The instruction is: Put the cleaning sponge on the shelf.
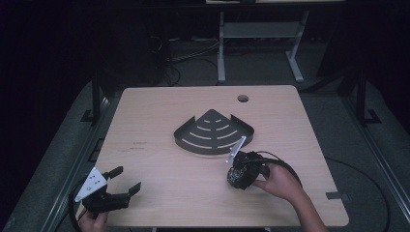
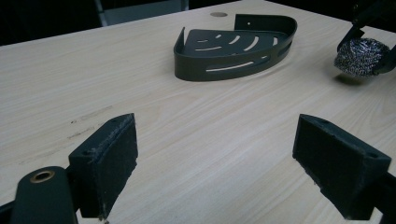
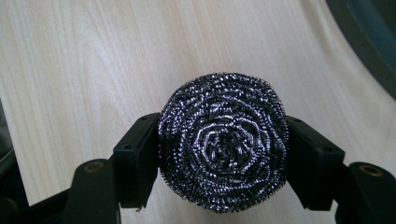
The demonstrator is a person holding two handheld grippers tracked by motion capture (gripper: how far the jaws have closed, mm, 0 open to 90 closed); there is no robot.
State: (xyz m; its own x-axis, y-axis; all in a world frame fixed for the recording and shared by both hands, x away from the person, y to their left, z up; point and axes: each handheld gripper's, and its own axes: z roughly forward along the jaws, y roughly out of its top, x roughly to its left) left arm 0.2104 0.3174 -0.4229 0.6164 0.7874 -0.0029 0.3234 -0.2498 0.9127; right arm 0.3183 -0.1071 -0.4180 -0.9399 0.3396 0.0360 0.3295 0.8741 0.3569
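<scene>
Gripping a round steel-wire scouring ball (image 3: 223,144), my right claw (image 3: 223,154) hangs over the pale wooden worktop (image 1: 159,183). My left claw (image 2: 215,163) gapes empty. Dark room beyond.

Dark room; grey floor (image 1: 338,121); white-legged desk (image 1: 261,31) behind.

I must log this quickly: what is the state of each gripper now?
Left gripper: open, holding nothing.
Right gripper: closed on the steel scrubber.
</scene>
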